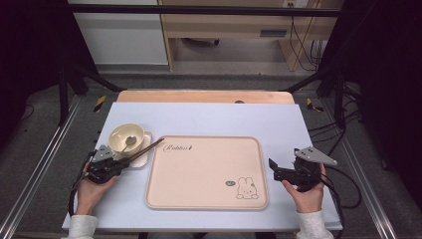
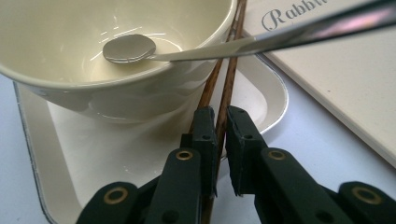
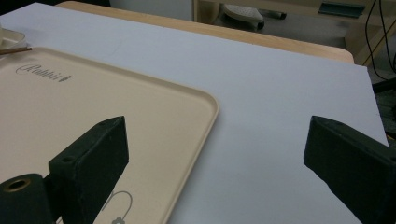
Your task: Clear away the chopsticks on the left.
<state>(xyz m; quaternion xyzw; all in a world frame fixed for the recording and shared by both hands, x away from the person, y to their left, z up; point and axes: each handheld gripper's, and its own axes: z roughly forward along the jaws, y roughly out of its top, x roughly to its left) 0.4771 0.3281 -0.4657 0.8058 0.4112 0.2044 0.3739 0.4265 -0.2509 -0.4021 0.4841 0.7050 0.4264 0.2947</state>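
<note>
Gripping: the left gripper is clenching a pair of brown chopsticks near their lower end, jaws pressing on both sides of the sticks.
Chopsticks: they are lying at the left of the table, running from the left gripper up and to the right, over the edge of the small cream tray; their far tips are reaching the pink tray's near-left corner area.
Bowl: a cream bowl is sitting on the small tray at far left, with a metal spoon resting inside, its handle sticking out over the rim toward the right.
Pink tray: a rabbit-print tray is lying in the middle of the white table sheet, just beside the small tray.
Right gripper: the right gripper is hovering at the right of the pink tray, jaws spread wide and grasping nothing.
</note>
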